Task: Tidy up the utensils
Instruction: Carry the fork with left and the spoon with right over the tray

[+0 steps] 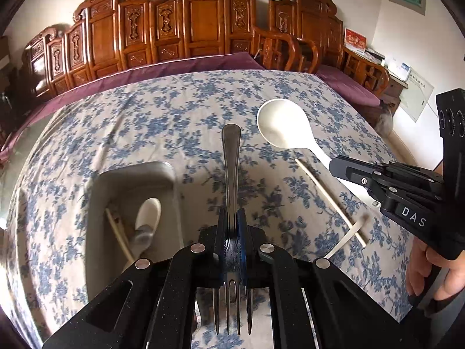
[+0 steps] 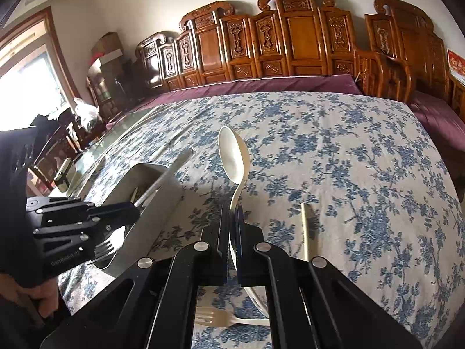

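Metal fork (image 1: 231,171): clamped at the neck in the left gripper (image 1: 232,232), handle pointing away toward 12 o'clock, tines hanging back toward the camera, lifted clear of the floral tablecloth (image 1: 145,122).
White spoon (image 2: 234,160): pinched by its handle in the right gripper (image 2: 231,226), bowl up toward 12 o'clock, also off the cloth.
Claws: both closed narrow, each holding one utensil; no slack visible at the pads.
Step in hand: carrying, judged from both pieces held aloft and the grey bin (image 1: 136,186) close by.
Grey bin: at 9 o'clock of the fork in the left wrist view, already holding a white spoon and a pale stick; contents beyond that hard to tell.
Next move, as a judgement: bring each piece over the bin mouth, tip it handle-first or bowl-first inside, then open; one hand at a time probably safer, since the bin mouth looks narrow for two grippers.
Still on the cloth: a chopstick (image 1: 328,200) with a white plastic fork (image 2: 229,320) lying across its near end, at 3 to 4 o'clock of the metal fork.
In the way: the two grippers themselves, near each other beside the bin; the long fork handle could catch the bin wall.
Beyond: carved wooden chairs (image 1: 200,20) and purple cushions at 12 o'clock, well apart from the work.
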Motion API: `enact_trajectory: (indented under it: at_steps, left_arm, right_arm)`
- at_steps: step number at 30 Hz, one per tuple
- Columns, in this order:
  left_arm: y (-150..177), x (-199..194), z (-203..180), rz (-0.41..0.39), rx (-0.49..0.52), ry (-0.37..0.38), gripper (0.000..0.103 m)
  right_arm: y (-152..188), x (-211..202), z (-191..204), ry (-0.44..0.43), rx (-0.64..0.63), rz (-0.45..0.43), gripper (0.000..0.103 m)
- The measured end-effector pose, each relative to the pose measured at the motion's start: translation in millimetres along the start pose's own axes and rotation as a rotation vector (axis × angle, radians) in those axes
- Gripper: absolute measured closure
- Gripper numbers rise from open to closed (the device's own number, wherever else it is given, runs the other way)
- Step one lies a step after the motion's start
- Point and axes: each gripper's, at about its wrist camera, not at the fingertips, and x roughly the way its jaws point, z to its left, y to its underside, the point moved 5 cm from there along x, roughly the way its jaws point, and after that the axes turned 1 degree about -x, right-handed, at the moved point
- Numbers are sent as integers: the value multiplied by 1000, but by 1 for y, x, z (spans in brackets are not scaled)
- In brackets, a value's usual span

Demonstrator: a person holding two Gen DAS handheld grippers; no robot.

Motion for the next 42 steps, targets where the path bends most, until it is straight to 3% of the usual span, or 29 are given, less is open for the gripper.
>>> enact_trajectory:
  at_steps: [12,23,42]
  left_arm:
    - [12,-15,45,-7,-24,-32,97]
    - [27,9,87,45,-43,-66,97]
    - [50,38,105,129,-68,-78,97]
  right_arm:
    - [8,11,33,-19,-67,31,98]
    - [15,20,57,-53,-107,62,98]
    - [20,30,72,-63,-139,88,98]
